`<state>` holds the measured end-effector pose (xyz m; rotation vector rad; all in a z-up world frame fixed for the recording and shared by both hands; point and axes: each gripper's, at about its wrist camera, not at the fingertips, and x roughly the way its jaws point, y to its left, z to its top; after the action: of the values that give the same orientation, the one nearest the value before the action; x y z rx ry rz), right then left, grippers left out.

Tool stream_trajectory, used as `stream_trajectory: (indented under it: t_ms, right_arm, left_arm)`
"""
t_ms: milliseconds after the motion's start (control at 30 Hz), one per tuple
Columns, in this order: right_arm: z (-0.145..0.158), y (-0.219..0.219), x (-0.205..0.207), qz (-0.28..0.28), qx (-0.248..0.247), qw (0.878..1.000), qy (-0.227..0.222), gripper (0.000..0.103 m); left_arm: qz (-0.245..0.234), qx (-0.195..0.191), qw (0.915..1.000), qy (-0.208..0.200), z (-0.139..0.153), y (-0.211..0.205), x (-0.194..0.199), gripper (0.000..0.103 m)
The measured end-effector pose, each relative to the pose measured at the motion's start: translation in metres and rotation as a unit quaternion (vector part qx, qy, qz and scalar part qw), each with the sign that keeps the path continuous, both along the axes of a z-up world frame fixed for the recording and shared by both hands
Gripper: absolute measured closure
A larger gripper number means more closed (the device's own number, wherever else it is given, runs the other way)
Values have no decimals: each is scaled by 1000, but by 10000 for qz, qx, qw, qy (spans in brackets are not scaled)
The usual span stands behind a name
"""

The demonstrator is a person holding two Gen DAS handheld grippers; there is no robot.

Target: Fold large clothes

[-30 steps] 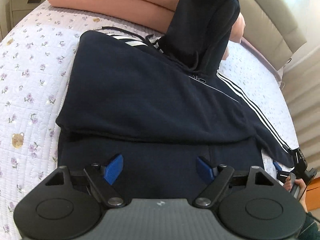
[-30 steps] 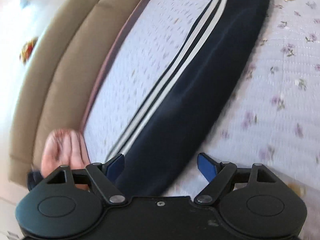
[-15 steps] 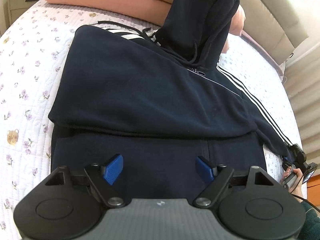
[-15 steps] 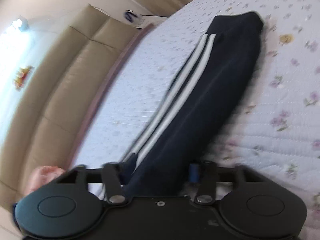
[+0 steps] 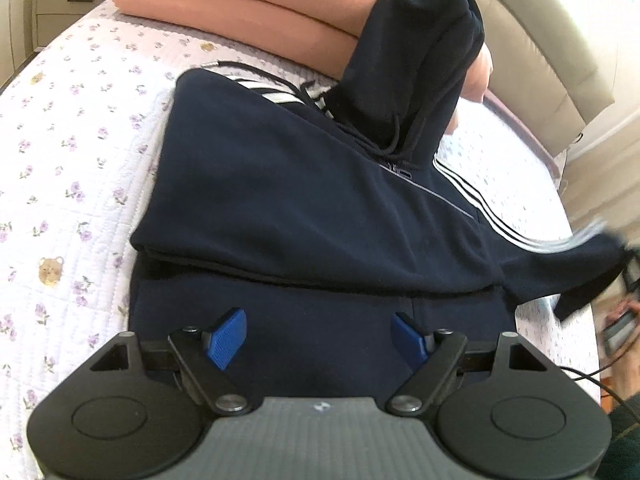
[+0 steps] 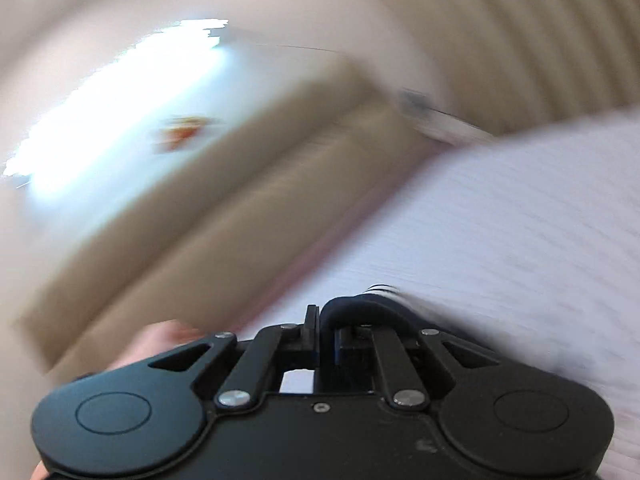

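Right gripper [image 6: 326, 344] pinches the hoodie's striped sleeve [image 5: 576, 264], left gripper [image 5: 318, 338] gapes empty — a hasty swing could slip the cuff free.

The hoodie [image 5: 304, 208] is lying on the bed [image 5: 68, 152] before my left tool [image 5: 319, 334]. Its hood [image 5: 416, 60] is leaning on the folded blanket [image 5: 248, 12] behind it. Its sleeve [image 5: 560, 264] is stretching to the right, where my right tool [image 6: 326, 338] is gripping it. The nightstand [image 5: 60, 8] is standing behind the bed, to the left.
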<state>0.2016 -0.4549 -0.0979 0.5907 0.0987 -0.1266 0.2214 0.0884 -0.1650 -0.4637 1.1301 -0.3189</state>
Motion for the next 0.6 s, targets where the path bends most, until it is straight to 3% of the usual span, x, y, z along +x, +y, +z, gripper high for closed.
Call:
stream_trajectory:
  t_ms: [67, 167, 300, 400, 467, 500, 567, 600]
  right_arm:
    - [19, 58, 4, 816, -398, 9958, -141, 94]
    - [7, 148, 11, 1969, -692, 9772, 381, 95]
    - [-72, 230, 18, 2900, -757, 9406, 1597, 95]
    - [-133, 260, 20, 3277, -567, 9122, 2394, 95]
    - [-149, 267, 12, 3341, -420, 9083, 2481, 94]
    - [-149, 265, 11, 3369, -227, 9094, 2429, 89]
    - [-151, 251, 18, 3534, 409, 9037, 2380, 57]
    - [-151, 243, 20, 3604, 823, 9004, 2295, 31]
  left_arm:
    - [80, -43, 10000, -33, 1, 5, -1, 23]
    - [249, -145, 9996, -40, 1, 14, -3, 23]
    - [347, -164, 9993, -53, -3, 25, -4, 23]
    - [432, -61, 9990, -43, -9, 32, -2, 23]
    - [482, -34, 9988, -25, -13, 37, 0, 23]
    - [514, -43, 9987, -10, -14, 39, 0, 23]
    - [533, -100, 9985, -13, -15, 43, 0, 23]
    - [535, -115, 9985, -12, -17, 44, 0, 23]
